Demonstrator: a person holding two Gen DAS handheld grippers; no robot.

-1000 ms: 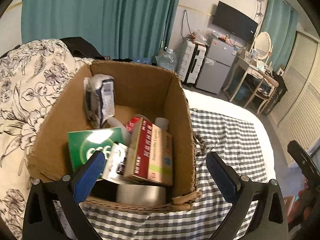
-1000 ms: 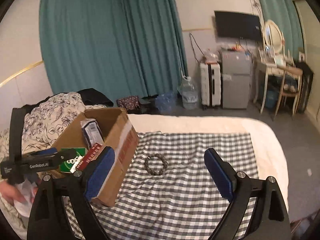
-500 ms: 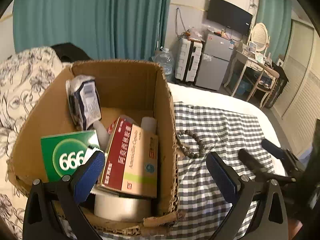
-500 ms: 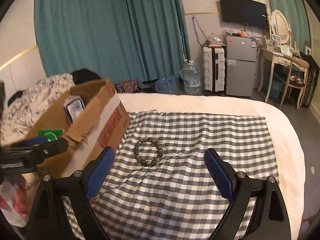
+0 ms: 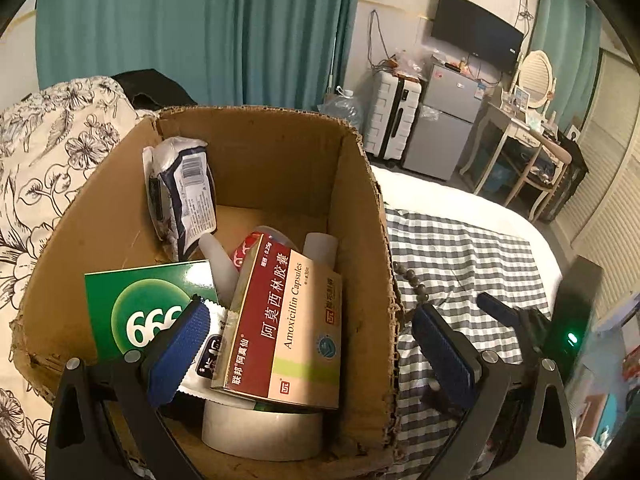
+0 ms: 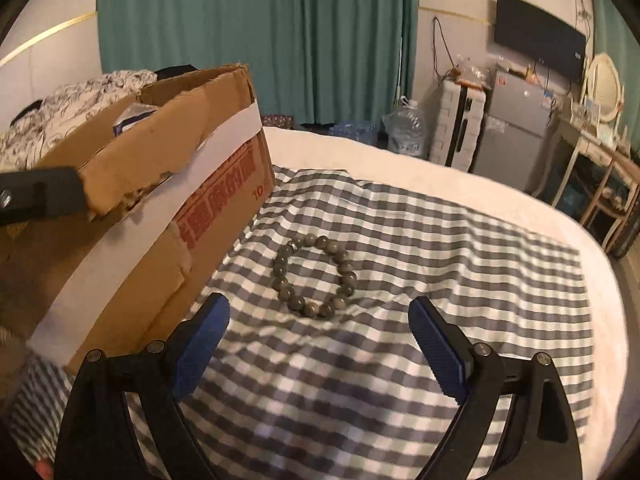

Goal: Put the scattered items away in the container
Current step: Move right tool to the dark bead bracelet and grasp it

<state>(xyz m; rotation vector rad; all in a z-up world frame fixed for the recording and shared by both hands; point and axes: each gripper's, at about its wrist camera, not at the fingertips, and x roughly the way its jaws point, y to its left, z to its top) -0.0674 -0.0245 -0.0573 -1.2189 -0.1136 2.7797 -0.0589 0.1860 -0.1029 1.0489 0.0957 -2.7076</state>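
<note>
A cardboard box [image 5: 356, 216] stands on the bed; it also shows in the right wrist view [image 6: 160, 184]. In it lie a red amoxicillin box [image 5: 288, 328], a green "666" box [image 5: 140, 308], a tape roll [image 5: 260, 428] and a wipes pack [image 5: 180, 192]. A grey bead bracelet [image 6: 314, 276] lies on the checked cloth [image 6: 440, 272] just right of the box; a few beads show in the left wrist view [image 5: 412, 284]. My left gripper [image 5: 308, 352] is open and empty over the box's near right wall. My right gripper [image 6: 318, 344] is open and empty, just short of the bracelet.
A floral quilt [image 5: 52, 152] lies left of the box. The white bed [image 6: 400, 164] ends at the far side. Beyond stand a suitcase [image 6: 460, 124], a small fridge [image 6: 508, 120], a dressing table [image 6: 600, 152] and teal curtains [image 6: 256, 28].
My right gripper has moved forward and down toward the bracelet, which now sits close between its fingers. My left gripper has stayed over the box, shifting slightly.
</note>
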